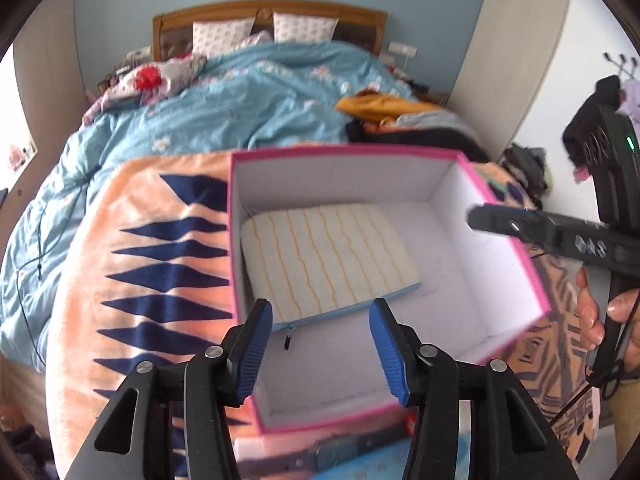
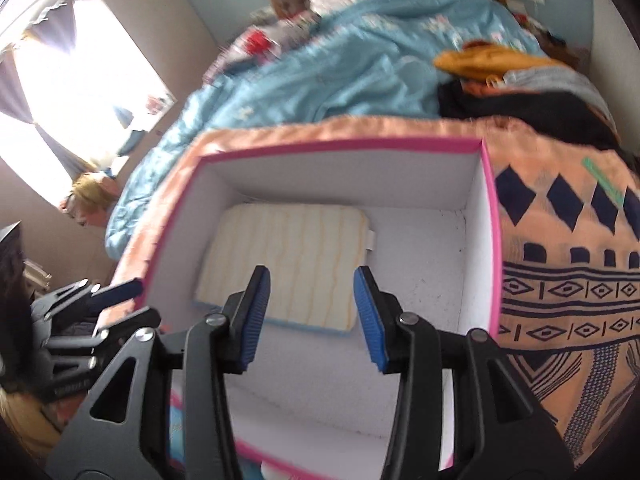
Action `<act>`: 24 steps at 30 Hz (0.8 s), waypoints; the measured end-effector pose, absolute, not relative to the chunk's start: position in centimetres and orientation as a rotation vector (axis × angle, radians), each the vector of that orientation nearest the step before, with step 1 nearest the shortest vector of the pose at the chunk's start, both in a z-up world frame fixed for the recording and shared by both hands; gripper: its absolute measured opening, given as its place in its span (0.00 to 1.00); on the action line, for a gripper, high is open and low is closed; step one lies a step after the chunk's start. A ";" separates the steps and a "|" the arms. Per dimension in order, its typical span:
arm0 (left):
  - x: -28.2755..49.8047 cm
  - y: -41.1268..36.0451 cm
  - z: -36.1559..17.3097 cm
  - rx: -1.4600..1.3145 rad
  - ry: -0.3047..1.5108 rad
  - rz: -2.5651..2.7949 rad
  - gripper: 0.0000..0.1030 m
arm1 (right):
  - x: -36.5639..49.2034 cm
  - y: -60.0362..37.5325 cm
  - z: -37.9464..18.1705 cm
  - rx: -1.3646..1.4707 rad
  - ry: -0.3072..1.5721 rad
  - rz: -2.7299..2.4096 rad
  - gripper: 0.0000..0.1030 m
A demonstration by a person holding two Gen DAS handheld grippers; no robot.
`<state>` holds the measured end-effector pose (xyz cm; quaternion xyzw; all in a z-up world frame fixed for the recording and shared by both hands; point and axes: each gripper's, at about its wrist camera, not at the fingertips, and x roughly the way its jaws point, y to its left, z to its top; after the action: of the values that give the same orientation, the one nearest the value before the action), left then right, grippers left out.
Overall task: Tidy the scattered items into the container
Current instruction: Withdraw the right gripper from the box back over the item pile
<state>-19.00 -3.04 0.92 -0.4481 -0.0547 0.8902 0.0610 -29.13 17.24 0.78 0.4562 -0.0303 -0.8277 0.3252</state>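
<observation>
At nine o'clock of the left wrist view, a rumpled blue quilt [image 1: 240, 96] covers the bed, with two patterned pillows [image 1: 224, 36] against the wooden headboard [image 1: 268, 10] at twelve. An orange blanket with navy diamonds [image 1: 160, 248] lies under the pink-edged box [image 1: 504, 208], which sits at the centre. Inside it, toward its left wall, a cream pouch with wavy yellow stripes [image 1: 328, 260] lies flat, its blue zipper edge nearest the camera. The left gripper [image 1: 318, 350] hangs over the box's near rim at six o'clock, its blue pads spread with nothing between them. At three o'clock the right gripper [image 1: 480, 218] reaches over the box's right wall, a hand [image 1: 600, 312] on its handle. Mustard and dark clothes [image 1: 380, 108] are heaped at one o'clock beyond the box.

In the right wrist view, a bright window [image 2: 80, 80] is at ten o'clock, and the right gripper [image 2: 310, 318] is likewise spread and empty above the pouch.
</observation>
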 end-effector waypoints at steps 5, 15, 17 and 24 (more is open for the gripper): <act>-15.6 -3.4 1.6 -1.333 -0.138 2.678 0.56 | -22.6 18.2 2.8 1.056 -0.087 -2.056 0.45; -11.7 -3.4 -3.3 -1.547 -0.268 2.568 0.56 | -15.3 18.7 -3.2 1.270 -0.108 -1.912 0.49; -11.2 -3.1 -3.9 -1.574 -0.275 2.545 0.56 | -14.9 18.6 -4.3 1.309 -0.124 -1.899 0.49; -9.2 -1.8 -4.8 -1.600 -0.254 2.521 0.56 | -14.3 19.2 -6.4 1.400 -0.173 -1.888 0.49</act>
<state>-9.23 -1.79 -4.77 -0.5326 -0.0847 0.8390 0.0725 -14.31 19.24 -6.44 0.5489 -0.0680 -0.7402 0.3824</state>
